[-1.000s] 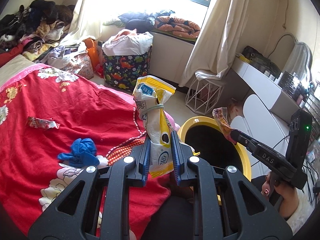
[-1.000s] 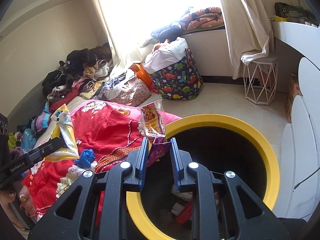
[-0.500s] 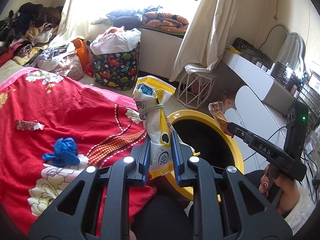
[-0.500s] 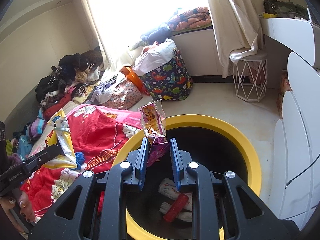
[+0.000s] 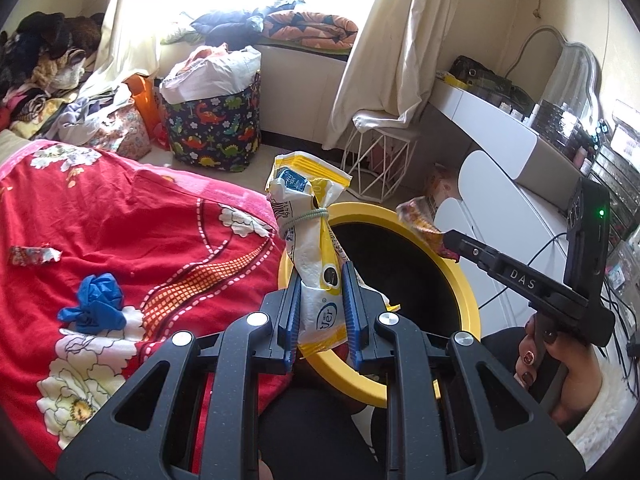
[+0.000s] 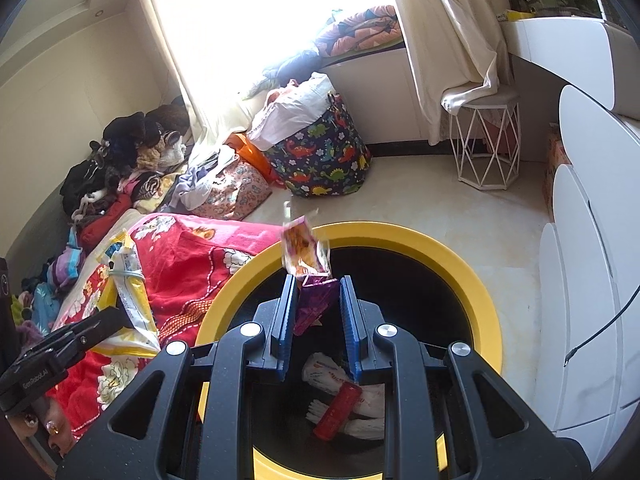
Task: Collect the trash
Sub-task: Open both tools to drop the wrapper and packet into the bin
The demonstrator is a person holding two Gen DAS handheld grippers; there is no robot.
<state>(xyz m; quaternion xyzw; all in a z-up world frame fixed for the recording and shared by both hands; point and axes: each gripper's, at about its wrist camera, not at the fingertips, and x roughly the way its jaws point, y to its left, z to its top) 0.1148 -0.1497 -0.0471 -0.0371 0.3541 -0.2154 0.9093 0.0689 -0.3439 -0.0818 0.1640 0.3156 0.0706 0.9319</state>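
Trash is in both claws, over a yellow-rimmed bin (image 6: 472, 280) that stands just beside the bed. The left gripper (image 5: 320, 304) pinches a yellow and white snack bag (image 5: 310, 240), tied round its neck with a pale band; the bag stands upright from the blue pads, over the near rim of the bin on the bed's side. The right gripper (image 6: 316, 312) is clamped on a purple and orange wrapper (image 6: 306, 264), which sticks up above the bin's dark opening. In the left wrist view the right gripper (image 5: 446, 242) reaches in from the right, the wrapper (image 5: 418, 218) at its tip above the far rim of the bin (image 5: 468, 300), and a hand (image 5: 560, 372) with dark painted nails grips its handle.

Inside the bin lie a red packet (image 6: 338, 412) and some white paper wrappers (image 6: 362, 396).

On the red floral bedspread (image 5: 140, 232) more litter waits: a crumpled blue glove (image 5: 94, 308) and, well apart from it towards the left, a small red wrapper (image 5: 30, 256). Beyond the bed, a dinosaur-print basket (image 5: 214, 132) stands on the floor under the window, with a white wire stool (image 5: 376, 168) near the curtain.
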